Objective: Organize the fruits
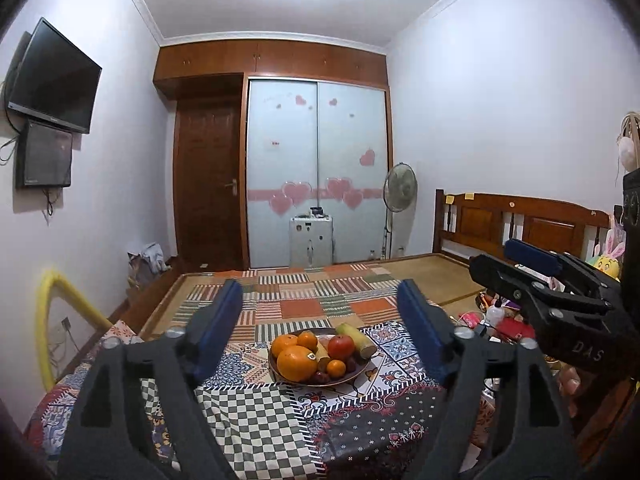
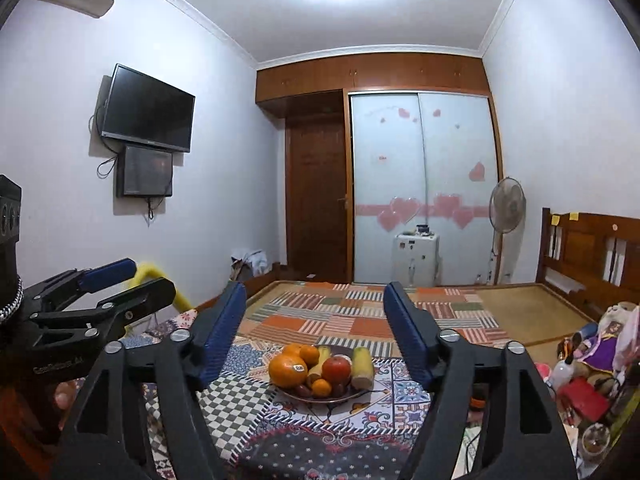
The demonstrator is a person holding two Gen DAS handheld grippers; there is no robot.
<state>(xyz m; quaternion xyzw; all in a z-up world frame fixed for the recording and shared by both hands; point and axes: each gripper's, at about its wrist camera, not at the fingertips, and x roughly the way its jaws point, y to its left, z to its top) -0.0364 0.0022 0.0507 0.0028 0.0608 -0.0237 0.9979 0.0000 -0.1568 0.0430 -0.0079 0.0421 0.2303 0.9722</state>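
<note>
A brown plate (image 1: 362, 370) of fruit sits on the patchwork cloth ahead; it also shows in the right wrist view (image 2: 292, 394). It holds a large orange (image 1: 296, 363) (image 2: 286, 370), smaller oranges (image 1: 307, 340), a red apple (image 1: 341, 347) (image 2: 336, 369), a yellow-green piece of fruit (image 1: 354, 338) (image 2: 362, 366) and dark grapes (image 1: 320, 377). My left gripper (image 1: 320, 316) is open and empty, raised short of the plate. My right gripper (image 2: 314, 320) is open and empty too, and shows at the right of the left wrist view (image 1: 516, 266).
The cloth covers a bed (image 1: 424, 276) with a wooden headboard (image 1: 524, 224) at the right. Clutter and toys (image 2: 588, 364) lie at the right edge. A yellow foam tube (image 1: 52, 304) stands at the left. A fan (image 1: 400, 192) and wardrobe (image 1: 318, 168) stand beyond.
</note>
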